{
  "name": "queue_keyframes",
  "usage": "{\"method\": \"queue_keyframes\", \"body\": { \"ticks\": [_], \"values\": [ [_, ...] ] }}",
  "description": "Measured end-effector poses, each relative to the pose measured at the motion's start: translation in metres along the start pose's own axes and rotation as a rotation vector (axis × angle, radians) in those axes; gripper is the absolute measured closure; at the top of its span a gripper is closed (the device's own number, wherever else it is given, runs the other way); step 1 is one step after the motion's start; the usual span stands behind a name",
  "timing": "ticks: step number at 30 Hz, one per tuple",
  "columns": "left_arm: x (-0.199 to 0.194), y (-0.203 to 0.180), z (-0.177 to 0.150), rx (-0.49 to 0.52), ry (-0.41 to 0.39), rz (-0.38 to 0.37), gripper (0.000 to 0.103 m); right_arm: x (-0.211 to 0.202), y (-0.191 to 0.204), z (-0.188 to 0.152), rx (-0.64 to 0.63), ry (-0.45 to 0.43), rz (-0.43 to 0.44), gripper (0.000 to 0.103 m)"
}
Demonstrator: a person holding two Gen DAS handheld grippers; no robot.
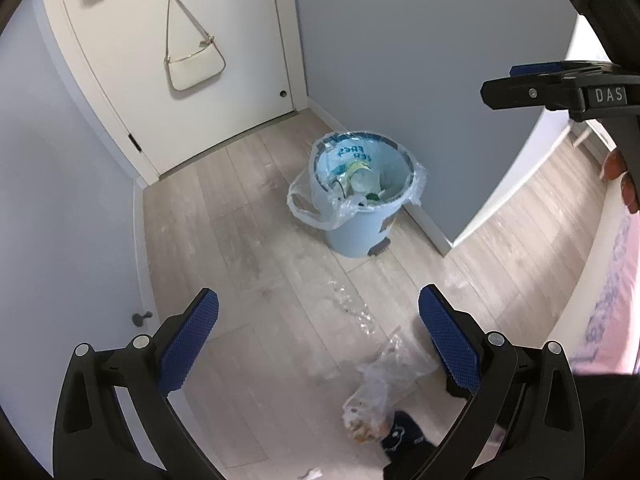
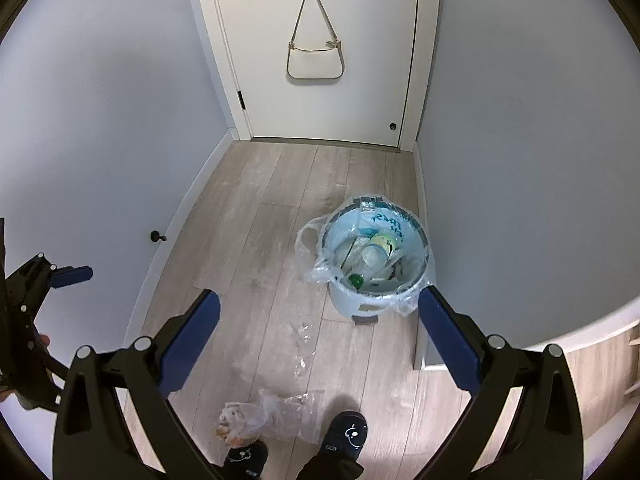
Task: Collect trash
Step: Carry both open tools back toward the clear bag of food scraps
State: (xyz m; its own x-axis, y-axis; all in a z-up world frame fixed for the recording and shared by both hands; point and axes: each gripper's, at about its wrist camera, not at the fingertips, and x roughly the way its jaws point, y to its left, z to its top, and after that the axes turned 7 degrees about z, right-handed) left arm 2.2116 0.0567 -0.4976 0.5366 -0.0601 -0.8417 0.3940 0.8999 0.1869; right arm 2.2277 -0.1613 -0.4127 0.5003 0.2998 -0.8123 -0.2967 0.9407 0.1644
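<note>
Left gripper point(image 1: 318, 334) and right gripper point(image 2: 319, 330) are held wide apart, nothing gripped. Bin point(image 2: 376, 256) seen at 1 o'clock; trash bag point(image 2: 264, 420) lies at 6 o'clock on floor point(image 2: 256, 216).

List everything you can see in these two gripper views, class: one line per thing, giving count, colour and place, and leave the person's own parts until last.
Trash bin: one, pale blue, on the floor by the right wall.
Bin liner: one, clear plastic with blue print, draped over the bin's rim.
Rubbish in bin: several pieces, white and green, inside the liner.
Plastic bag: one, clear, crumpled on the floor by the feet.
Plastic scraps: a few, clear, between bag and bin.
Handbag: one, white, hanging on the door.
Door: one, white, far end.
Doorstop: one, dark, left wall.
Slippers: two, dark.
Left gripper: blue pads, open.
Right gripper: blue pads, open.
</note>
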Motion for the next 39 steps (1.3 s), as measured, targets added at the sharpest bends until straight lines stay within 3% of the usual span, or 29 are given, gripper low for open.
{"method": "queue_keyframes", "body": {
  "ticks": [7,17,25,31,39],
  "values": [
    [-0.017,-0.006,-0.028,-0.022,0.022,-0.014,0.006,-0.015,0.023,-0.024,-0.021,0.009,0.026,0.006],
    [-0.023,-0.051,-0.071,-0.001,0.078,0.027,0.006,-0.006,0.040,-0.075,-0.208,0.036,0.117,0.006],
    [-0.026,-0.071,-0.100,-0.048,0.116,-0.014,0.006,0.005,0.051,-0.114,-0.302,0.090,0.193,0.006],
    [0.000,-0.078,-0.132,-0.039,0.124,-0.036,0.006,0.035,0.060,-0.156,-0.372,0.128,0.262,0.006],
    [0.083,-0.086,-0.205,-0.046,0.164,-0.071,0.006,0.117,0.085,-0.227,-0.526,0.192,0.344,0.006]
  ]
}}
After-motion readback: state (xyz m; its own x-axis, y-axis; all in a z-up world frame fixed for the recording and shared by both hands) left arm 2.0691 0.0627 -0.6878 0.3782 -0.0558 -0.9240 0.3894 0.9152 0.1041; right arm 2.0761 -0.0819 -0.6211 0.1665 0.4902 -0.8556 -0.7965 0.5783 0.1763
